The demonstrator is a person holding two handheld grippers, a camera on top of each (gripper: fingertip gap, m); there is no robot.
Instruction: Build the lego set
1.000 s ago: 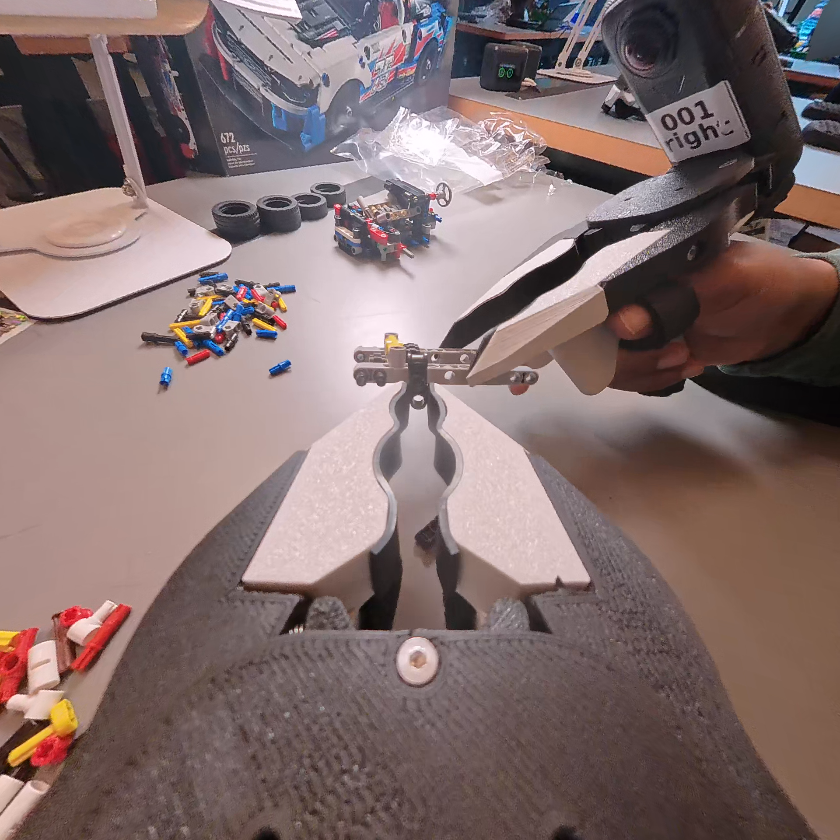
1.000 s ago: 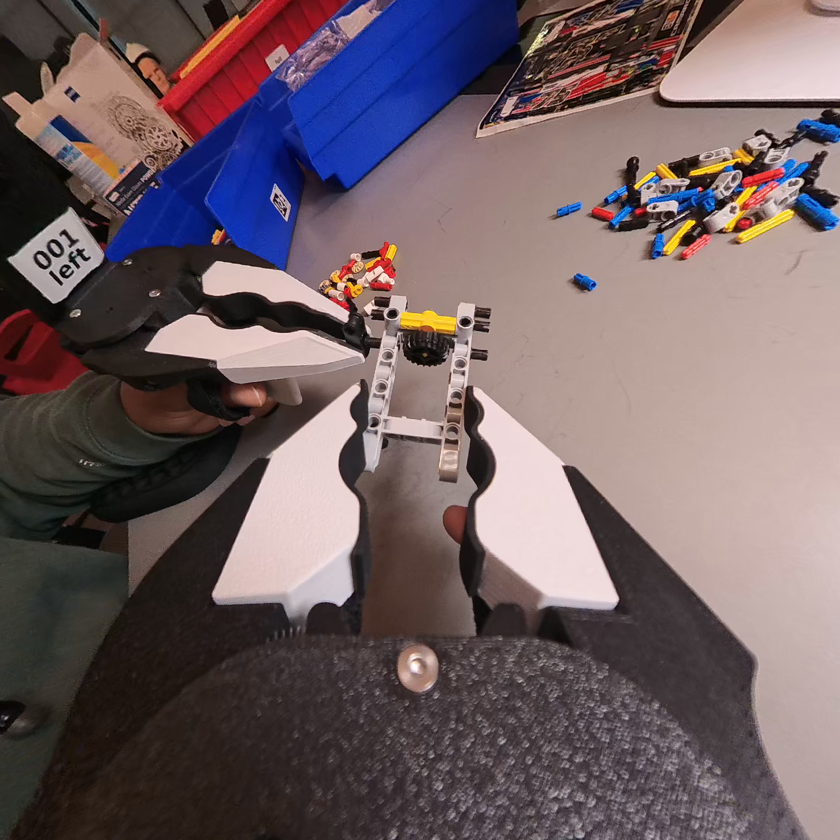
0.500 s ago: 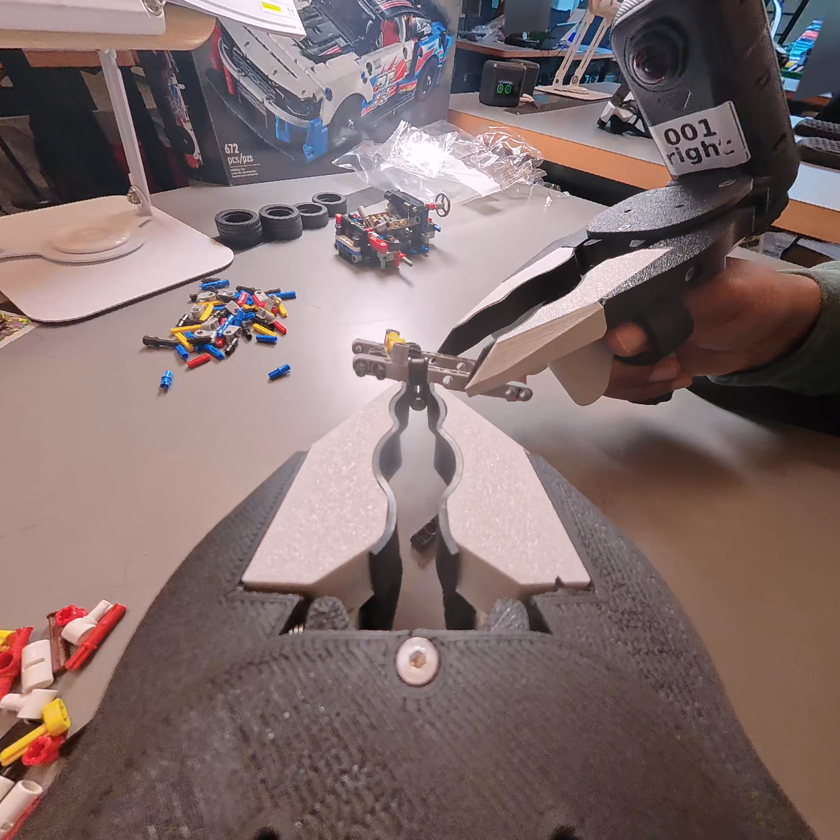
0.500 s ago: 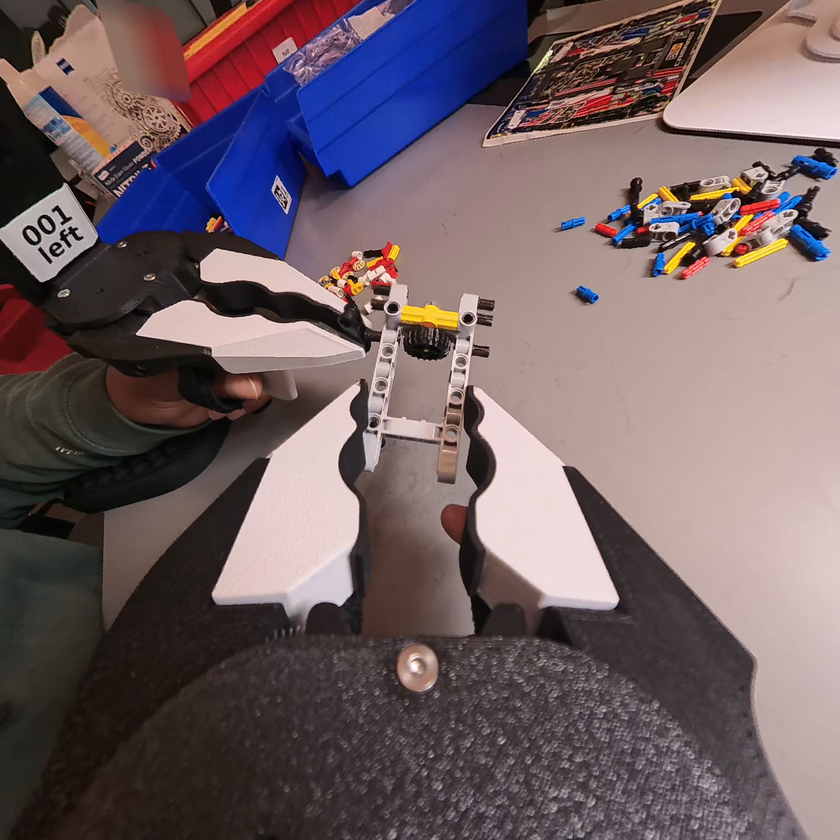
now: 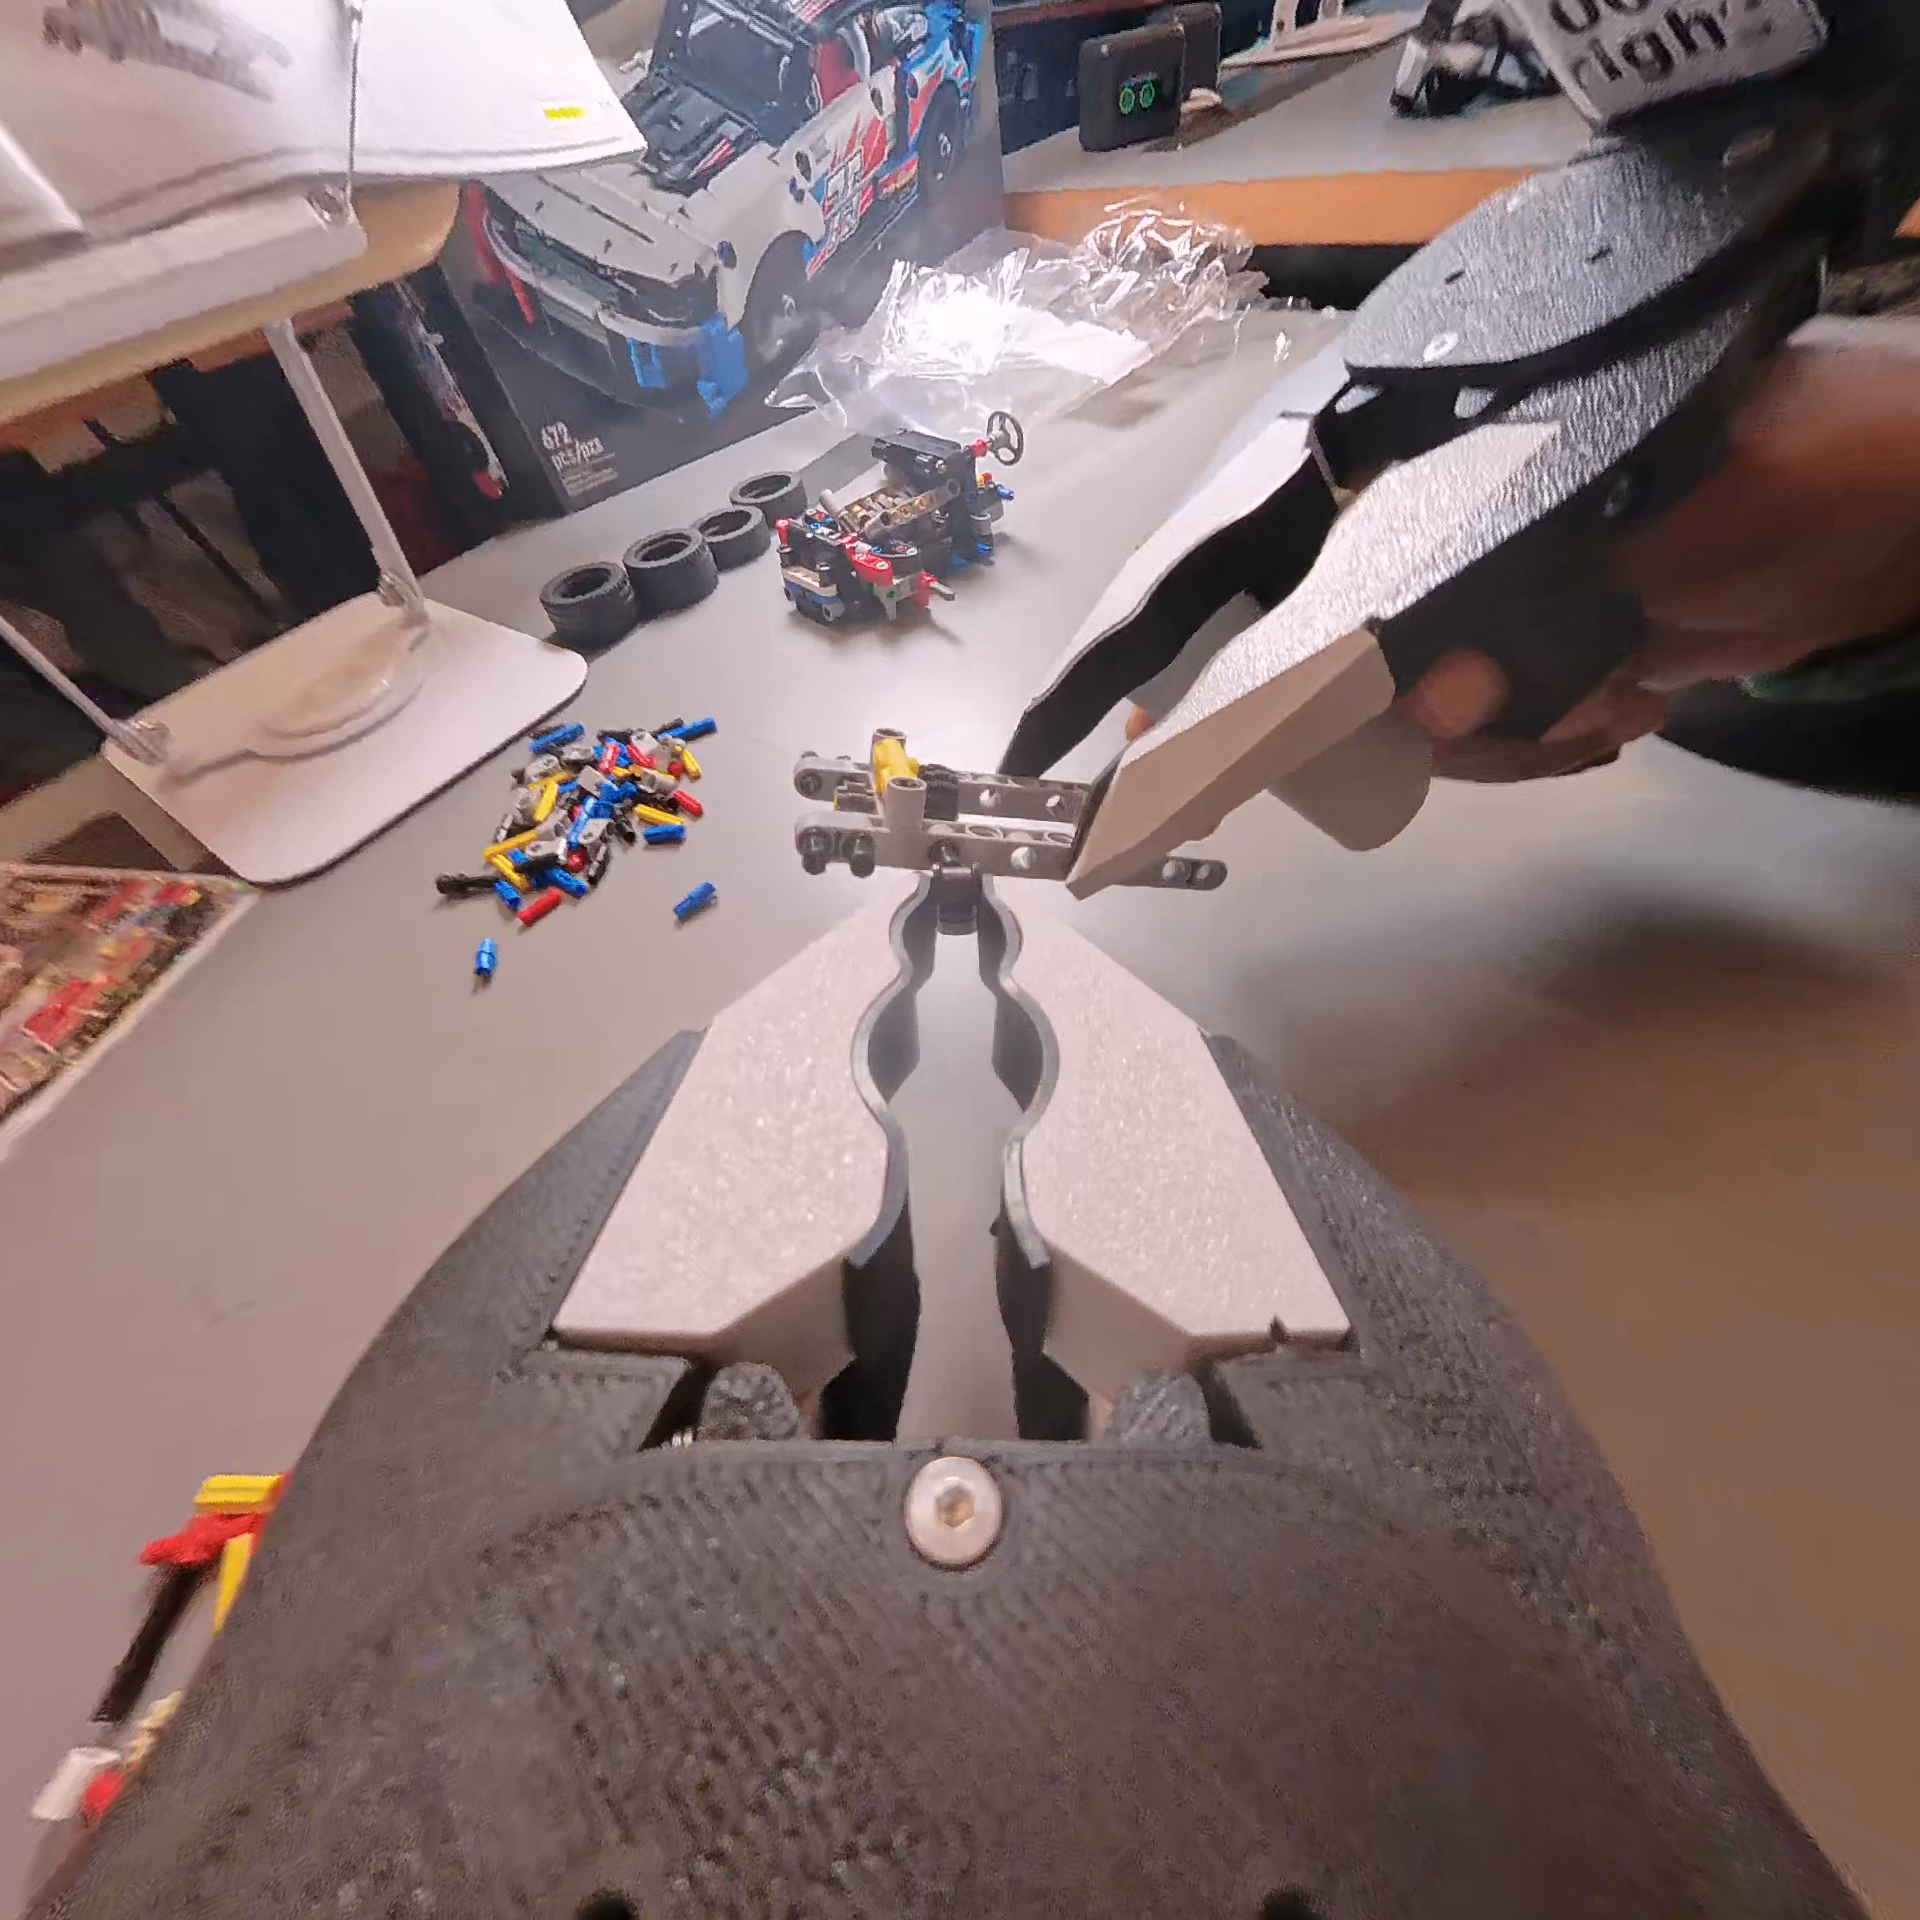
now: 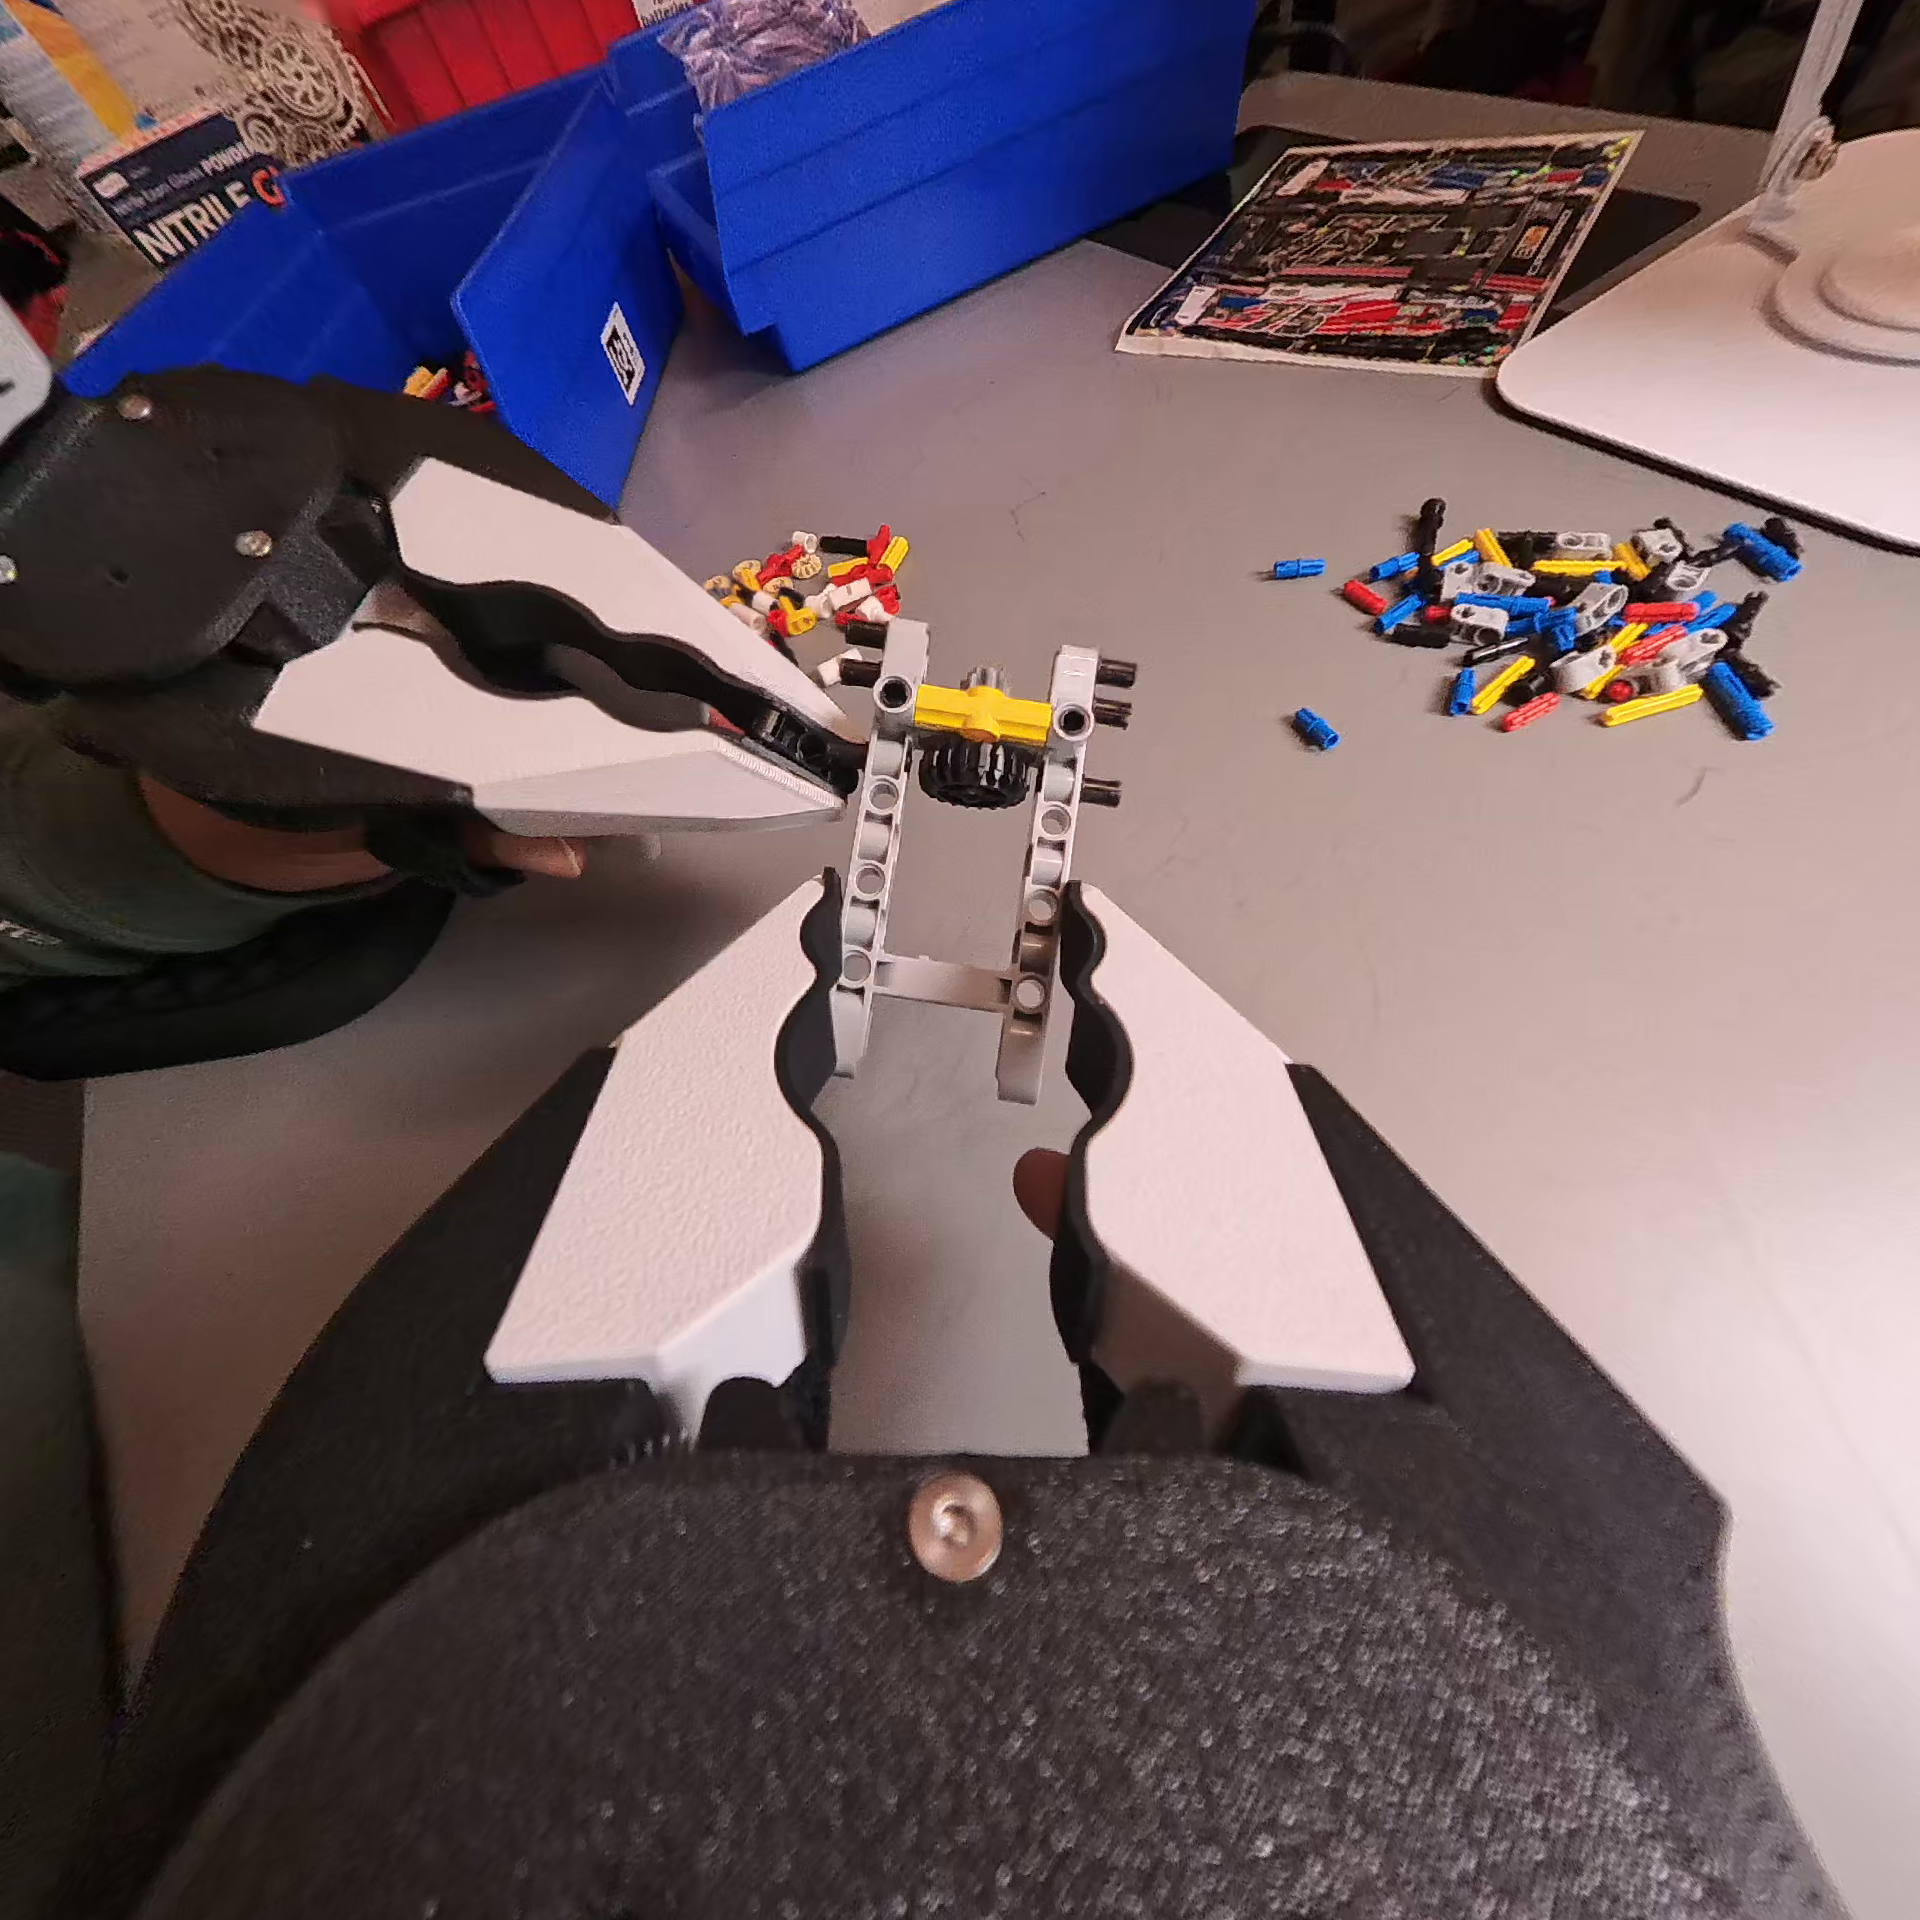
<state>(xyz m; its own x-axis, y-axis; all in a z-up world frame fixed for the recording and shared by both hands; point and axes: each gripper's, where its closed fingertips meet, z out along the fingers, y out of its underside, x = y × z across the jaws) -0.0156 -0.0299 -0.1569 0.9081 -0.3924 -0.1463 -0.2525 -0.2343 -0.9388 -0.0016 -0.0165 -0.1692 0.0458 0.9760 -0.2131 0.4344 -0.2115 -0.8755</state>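
My right gripper (image 6: 948,914) is shut on the near end of a grey beam frame (image 6: 940,982), which carries a yellow crosspiece (image 6: 982,712) and a black gear (image 6: 971,774). It holds the frame above the table. My left gripper (image 5: 951,914) is shut on a small black pin (image 5: 951,888) whose tip meets the side of the frame (image 5: 935,821). In the right wrist view the left gripper (image 6: 836,764) comes in from the left, and the pin (image 6: 805,740) touches the frame's left beam. The right gripper (image 5: 1060,816) also shows in the left wrist view.
A pile of loose coloured pieces (image 5: 592,800) lies on the grey table, also in the right wrist view (image 6: 1579,634). A smaller pile (image 6: 821,587) lies behind the frame. Farther off stand tyres (image 5: 665,561), a part-built chassis (image 5: 894,530), a lamp base (image 5: 343,707), blue bins (image 6: 831,187) and a booklet (image 6: 1382,249). My left and right fingertips are right by each other.
The frame has tipped, so both beams now show in the left wrist view. The two grippers have drawn closer together, and the pin still meets the left beam. Both stay shut.
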